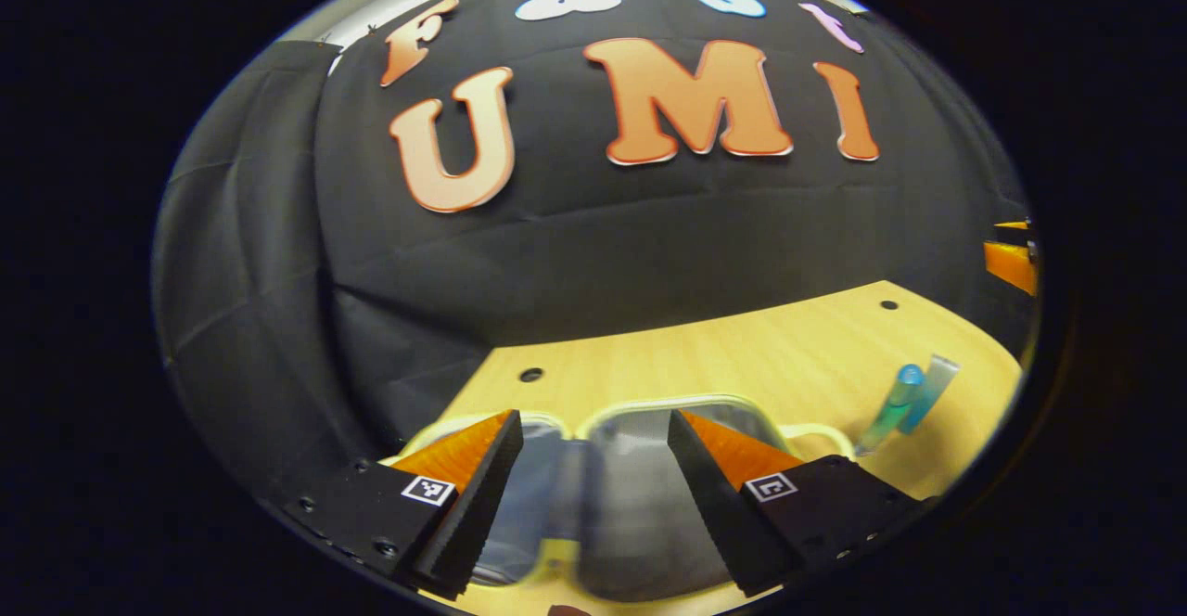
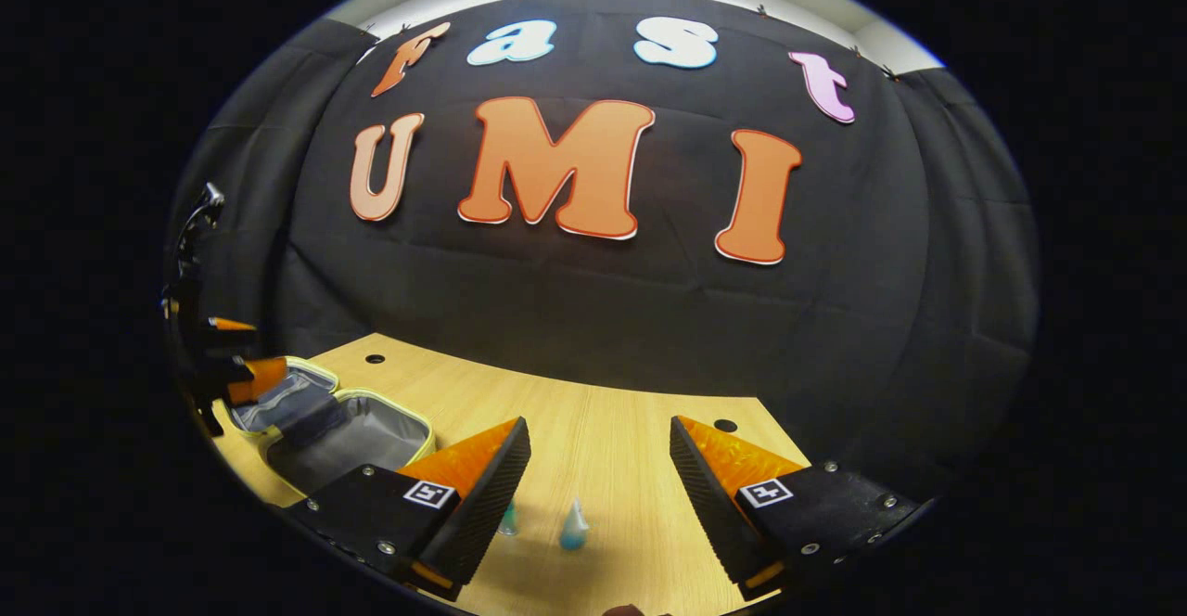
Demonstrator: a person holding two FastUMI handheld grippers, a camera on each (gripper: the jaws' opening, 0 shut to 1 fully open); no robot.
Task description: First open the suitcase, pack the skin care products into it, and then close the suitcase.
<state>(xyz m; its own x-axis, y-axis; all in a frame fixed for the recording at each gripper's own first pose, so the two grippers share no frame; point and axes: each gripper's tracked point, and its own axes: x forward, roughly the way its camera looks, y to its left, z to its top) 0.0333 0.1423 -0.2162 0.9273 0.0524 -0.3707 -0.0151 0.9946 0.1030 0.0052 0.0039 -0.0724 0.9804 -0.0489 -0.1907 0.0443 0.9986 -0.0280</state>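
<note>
The small suitcase [image 1: 686, 401] lies open on the table, with a pale yellow rim and grey lining. My left gripper [image 1: 593, 417] hangs open just above its two halves, holding nothing. In the right gripper view the open suitcase [image 2: 371, 430] sits at the left, with the left gripper [image 2: 243, 352] over its far half. Two bluish skin care tubes [image 1: 904, 403] lie side by side on the table to the right of the case. My right gripper [image 2: 599, 423] is open above the tubes: one tube [image 2: 573, 528] shows between its fingers and another [image 2: 508, 519] is partly hidden by a finger.
The light wooden table [image 1: 742, 347] has small round holes [image 1: 530, 375] near its back edge. The black cloth wall stands close behind the table [image 2: 519, 393]. The right gripper [image 1: 1013, 243] shows at the far right in the left gripper view.
</note>
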